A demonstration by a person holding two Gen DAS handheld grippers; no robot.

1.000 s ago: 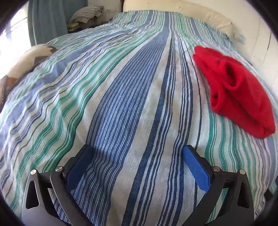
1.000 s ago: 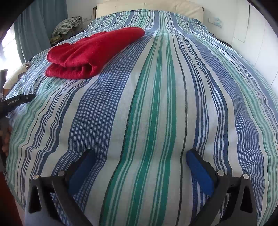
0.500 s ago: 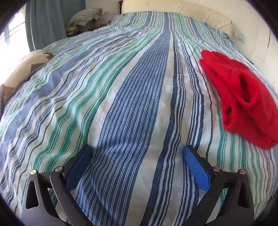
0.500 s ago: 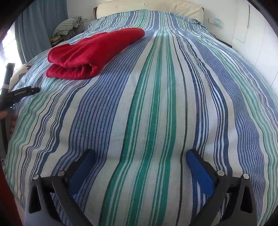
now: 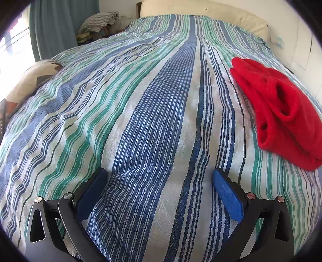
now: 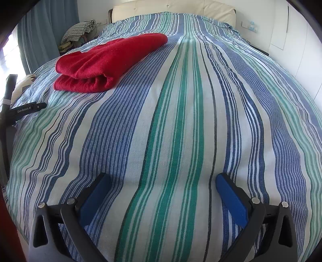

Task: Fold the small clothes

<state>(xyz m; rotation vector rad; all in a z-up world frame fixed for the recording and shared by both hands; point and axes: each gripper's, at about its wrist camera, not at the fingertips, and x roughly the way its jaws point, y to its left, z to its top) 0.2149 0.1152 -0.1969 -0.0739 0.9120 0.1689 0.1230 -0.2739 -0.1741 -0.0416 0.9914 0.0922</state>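
Striped bedding in blue, green and white covers the bed (image 5: pixel 153 125) and fills both views. Nearest the left wrist camera, the left gripper (image 5: pixel 160 178) hangs over the sheet with its blue-padded fingers (image 5: pixel 227 193) spread wide and nothing between them. The right gripper (image 6: pixel 163 183) is posed the same way over its own stretch of stripes, fingers (image 6: pixel 231 198) far apart and empty.

Further out, the folded red garment (image 5: pixel 279 112) lies on the sheet. From the left wrist it sits well to the right, its open layered end turned toward the lens so the folds gape. From the right wrist the same garment (image 6: pixel 106 62) lies up and to the left, seen along its closed folded edge, stretching away toward the headboard. It is well apart from both grippers.

Only the right wrist view catches the other tool: a black bar lettered "GenRobot.AI" (image 6: pixel 26 110) at the left edge, near the bedside. Only the left wrist view shows a patterned cushion (image 5: pixel 30 82) at the bed's left side.

Farthest back, both views show a cream headboard (image 6: pixel 173 9), a teal curtain (image 5: pixel 58 26) and a heap of checked cloth (image 5: pixel 98 21) beside the bed; white cupboard panels (image 6: pixel 291 34) stand to the right.
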